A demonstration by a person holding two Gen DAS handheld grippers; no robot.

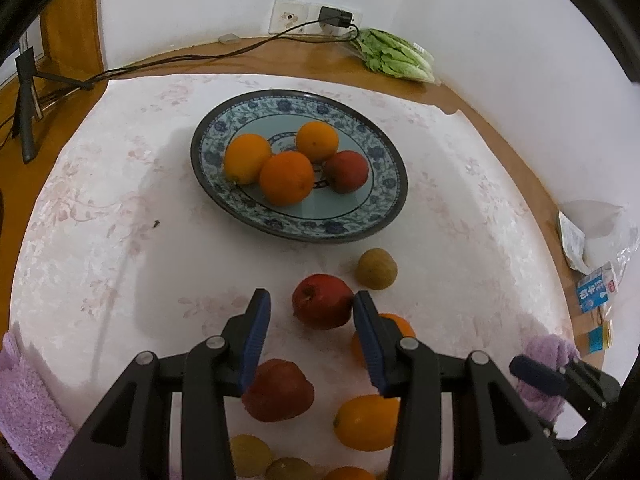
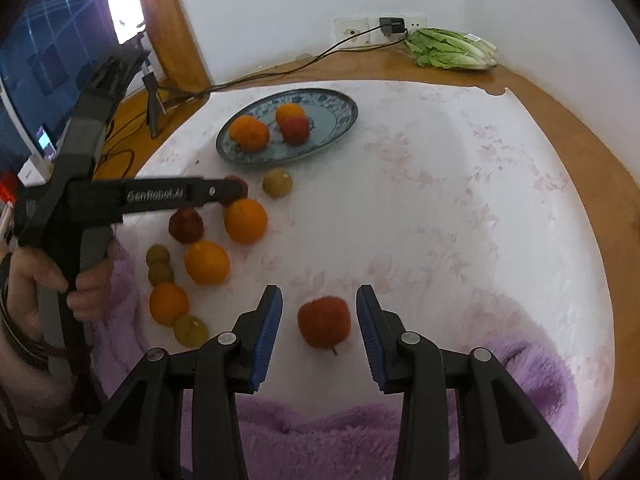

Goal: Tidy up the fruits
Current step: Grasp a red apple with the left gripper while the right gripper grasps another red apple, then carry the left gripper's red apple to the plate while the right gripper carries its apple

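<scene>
Tabletop: round wooden tabletop under a pale floral cloth.
Plate: one blue-patterned ceramic plate holding three oranges and one red apple.
Loose fruit: three red apples, four oranges, four green-brown kiwis.
Left gripper: fingers apart, empty, above an apple.
Right gripper: fingers apart, flanking an apple.
</scene>
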